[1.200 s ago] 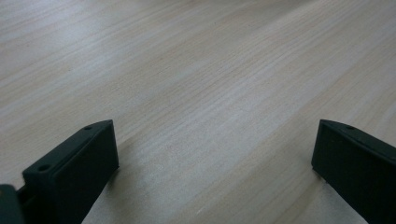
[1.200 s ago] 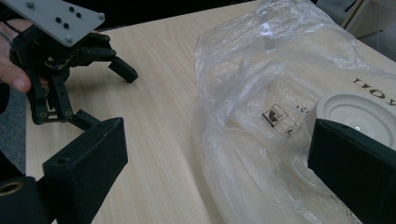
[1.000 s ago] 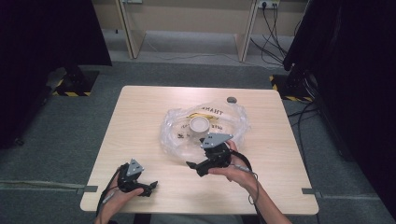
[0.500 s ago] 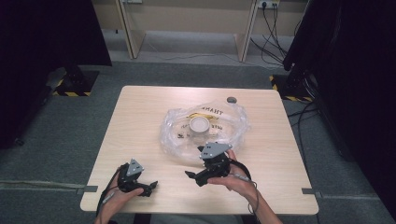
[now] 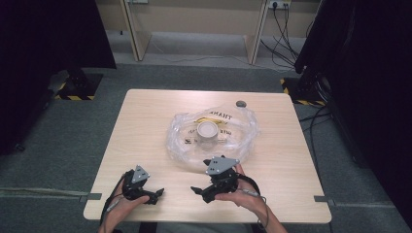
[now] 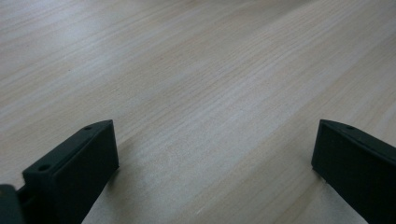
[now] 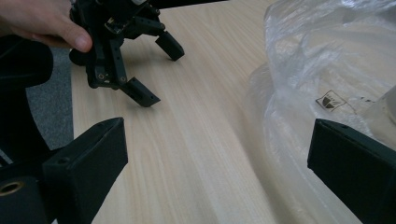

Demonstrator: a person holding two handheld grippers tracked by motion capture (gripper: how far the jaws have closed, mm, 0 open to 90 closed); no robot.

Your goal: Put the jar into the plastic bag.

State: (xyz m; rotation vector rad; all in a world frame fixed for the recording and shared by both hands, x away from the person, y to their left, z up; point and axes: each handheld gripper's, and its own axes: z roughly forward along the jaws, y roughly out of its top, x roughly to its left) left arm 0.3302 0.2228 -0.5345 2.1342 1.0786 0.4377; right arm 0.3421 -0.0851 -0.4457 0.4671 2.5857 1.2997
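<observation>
A crumpled clear plastic bag (image 5: 214,133) with printed lettering lies at the table's middle, with a white round container (image 5: 208,130) inside it. My right gripper (image 5: 200,193) is held just in front of the bag, pointing left, open and holding nothing. In the right gripper view the right gripper (image 7: 219,135) has its jaws wide apart over bare wood, and the bag (image 7: 327,60) rises at the right. My left gripper (image 5: 154,196) rests near the front left edge, open; in its own view the left gripper (image 6: 215,140) has only tabletop between its jaws.
A small grey round object (image 5: 240,103) sits on the light wooden table (image 5: 145,126) behind the bag. The left gripper (image 7: 126,60) and a hand (image 7: 42,21) appear at the top left of the right gripper view. Dark curtains and cables surround the table.
My right gripper has drawn back from the bag toward the table's front edge. The left gripper and the bag have stayed where they were.
</observation>
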